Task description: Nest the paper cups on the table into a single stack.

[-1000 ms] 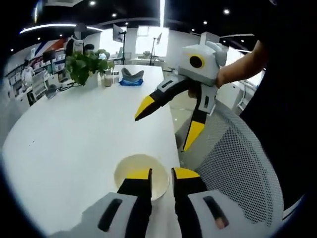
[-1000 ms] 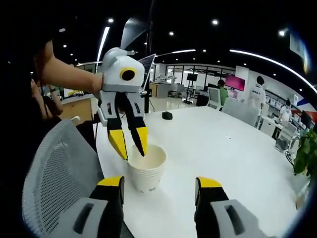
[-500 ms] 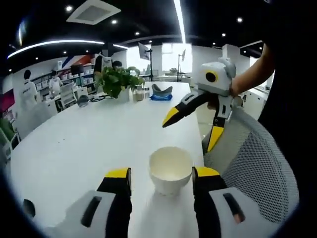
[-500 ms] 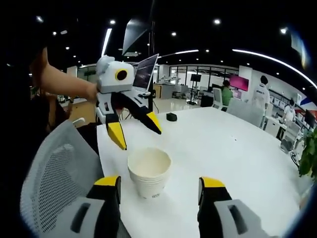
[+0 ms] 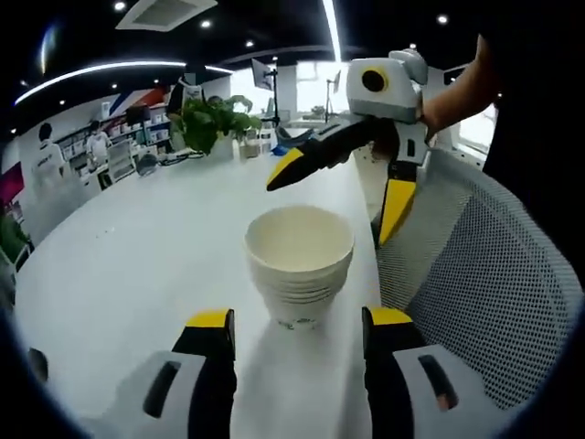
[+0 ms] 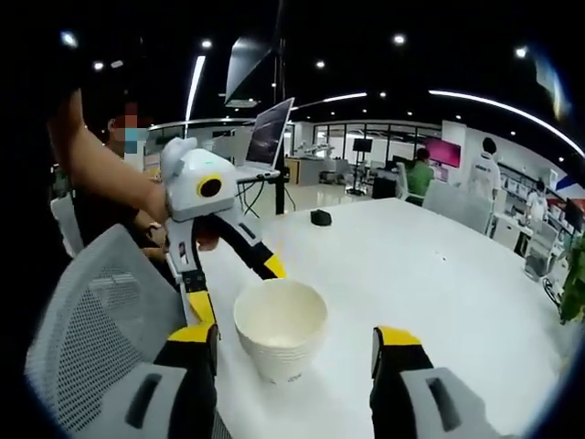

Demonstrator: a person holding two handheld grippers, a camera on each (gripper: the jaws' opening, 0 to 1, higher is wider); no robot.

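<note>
1. Cream paper cups (image 5: 299, 263) are seen nested in one upright stack near the edge of the white table (image 5: 137, 247).
2. The left gripper (image 5: 300, 327) is held with jaws spread, one each side of the stack (no contact is visible).
3. The right gripper (image 6: 295, 340) is likewise spread, empty, near the stack (image 6: 280, 331).
4. A mesh chair (image 5: 494, 293) is seen beside the table.

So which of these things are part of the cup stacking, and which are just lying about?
Part of the job: cup stack, left gripper, right gripper.

Just lying about: plant, laptop, mesh chair, small black thing on the table.
</note>
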